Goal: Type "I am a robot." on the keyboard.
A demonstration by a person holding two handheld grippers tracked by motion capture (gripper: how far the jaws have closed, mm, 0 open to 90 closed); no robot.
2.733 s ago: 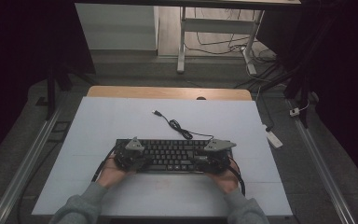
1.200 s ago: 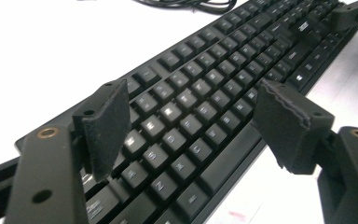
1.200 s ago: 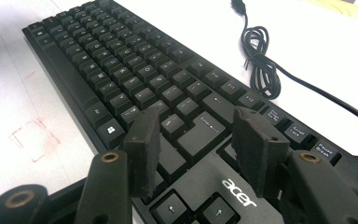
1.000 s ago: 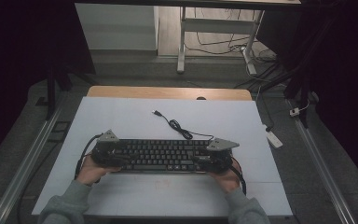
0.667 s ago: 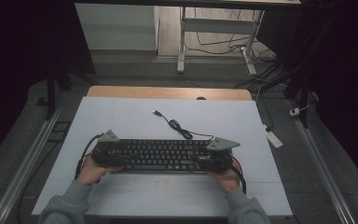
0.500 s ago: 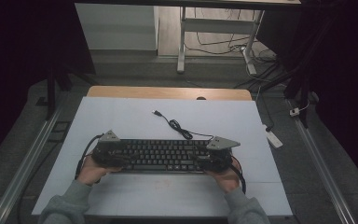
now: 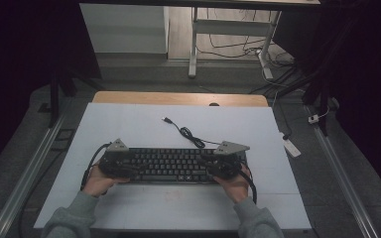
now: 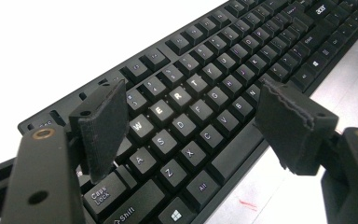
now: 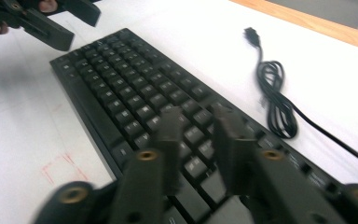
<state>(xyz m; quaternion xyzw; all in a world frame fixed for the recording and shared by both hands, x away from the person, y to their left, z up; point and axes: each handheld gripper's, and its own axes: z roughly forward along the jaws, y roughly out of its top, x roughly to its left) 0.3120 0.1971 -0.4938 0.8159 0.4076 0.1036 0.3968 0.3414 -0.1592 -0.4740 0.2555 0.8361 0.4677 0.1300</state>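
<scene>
High view: the black keyboard [image 7: 171, 166] lies flat near my edge of the white table [image 7: 129, 124], its cable [image 7: 188, 134] coiled just behind it, with my left gripper [image 7: 116, 161] at one end and my right gripper [image 7: 225, 163] at the other. I judge I'm settling both claws over the keys, and next each must come down squarely on a key. Left gripper view: my pads [image 8: 105, 123] stand wide apart above the letter keys, clamping nothing. Right gripper view: my jaws have just been closing and stand narrow, nothing between them. Compared with a second ago, the keyboard hasn't shifted
</scene>
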